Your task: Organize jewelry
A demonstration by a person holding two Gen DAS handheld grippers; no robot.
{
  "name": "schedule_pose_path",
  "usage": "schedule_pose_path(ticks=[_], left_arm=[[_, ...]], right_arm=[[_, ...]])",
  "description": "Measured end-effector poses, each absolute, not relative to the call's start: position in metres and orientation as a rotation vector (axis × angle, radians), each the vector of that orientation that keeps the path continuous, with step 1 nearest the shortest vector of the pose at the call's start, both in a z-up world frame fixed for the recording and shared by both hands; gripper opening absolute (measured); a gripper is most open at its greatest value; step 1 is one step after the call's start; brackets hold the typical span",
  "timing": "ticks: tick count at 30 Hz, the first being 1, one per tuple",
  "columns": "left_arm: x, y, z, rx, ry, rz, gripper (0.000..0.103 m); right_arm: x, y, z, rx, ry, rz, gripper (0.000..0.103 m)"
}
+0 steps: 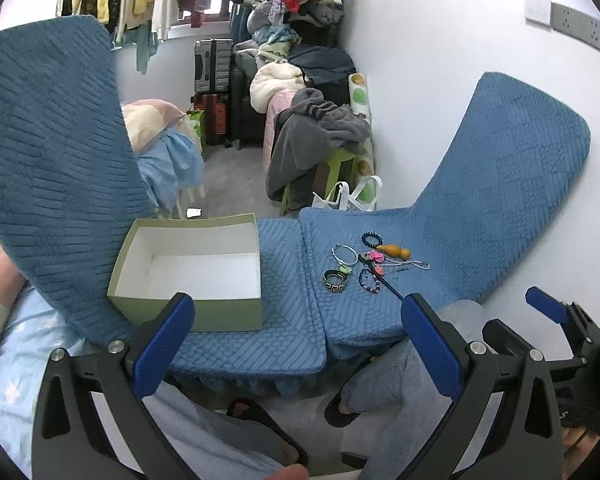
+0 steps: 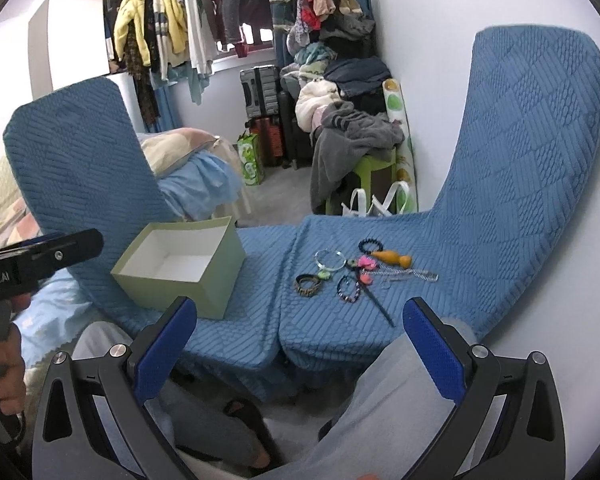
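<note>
An open pale green box (image 1: pixel 188 264) with a white empty inside stands on the left blue chair seat; it also shows in the right wrist view (image 2: pixel 180 268). A cluster of jewelry lies on the right seat: a black-gold bangle (image 1: pixel 335 280) (image 2: pixel 309 285), a thin hoop (image 1: pixel 345 255) (image 2: pixel 331 260), dark bead bracelets (image 1: pixel 369 281) (image 2: pixel 348 289), a pink flower piece (image 1: pixel 376 257) (image 2: pixel 366 262), an orange wooden piece (image 1: pixel 396 251) (image 2: pixel 394 258) and a black stick (image 2: pixel 378 304). My left gripper (image 1: pixel 298 336) is open, held above and in front of the seats. My right gripper (image 2: pixel 300 340) is open too, empty.
Two blue quilted chairs (image 1: pixel 284 320) stand side by side with backrests left (image 1: pixel 44 160) and right (image 1: pixel 512 184). The person's knees (image 2: pixel 380 392) are below. A bed (image 1: pixel 168 152), suitcases (image 1: pixel 212 68), piled clothes (image 1: pixel 316 136) and a white wall (image 1: pixel 420 60) lie behind.
</note>
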State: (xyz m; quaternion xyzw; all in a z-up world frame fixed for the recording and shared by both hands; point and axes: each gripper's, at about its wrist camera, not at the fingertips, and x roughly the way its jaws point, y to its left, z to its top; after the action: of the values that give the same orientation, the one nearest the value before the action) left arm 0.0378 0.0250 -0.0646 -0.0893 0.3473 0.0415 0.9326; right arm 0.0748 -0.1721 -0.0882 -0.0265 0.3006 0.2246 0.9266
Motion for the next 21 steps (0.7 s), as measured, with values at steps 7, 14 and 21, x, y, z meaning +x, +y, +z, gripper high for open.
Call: schedule_pose_path(ticks=[7, 14, 21], left_arm=[[0.064, 0.019, -0.075, -0.204, 0.724, 0.058, 0.102], [0.089, 0.018, -0.091, -0.216, 0.738, 0.061, 0.102], [0.117, 0.019, -0.112, -0.215, 0.745, 0.054, 0.102]], right_arm=[[0.098, -0.177, -0.102, -0.017, 0.648, 0.468, 0.089], [0.130, -0.182, -0.127, 0.009, 0.682, 0.469, 0.070], [0.165, -0.182, -0.155, 0.023, 0.686, 0.459, 0.054]])
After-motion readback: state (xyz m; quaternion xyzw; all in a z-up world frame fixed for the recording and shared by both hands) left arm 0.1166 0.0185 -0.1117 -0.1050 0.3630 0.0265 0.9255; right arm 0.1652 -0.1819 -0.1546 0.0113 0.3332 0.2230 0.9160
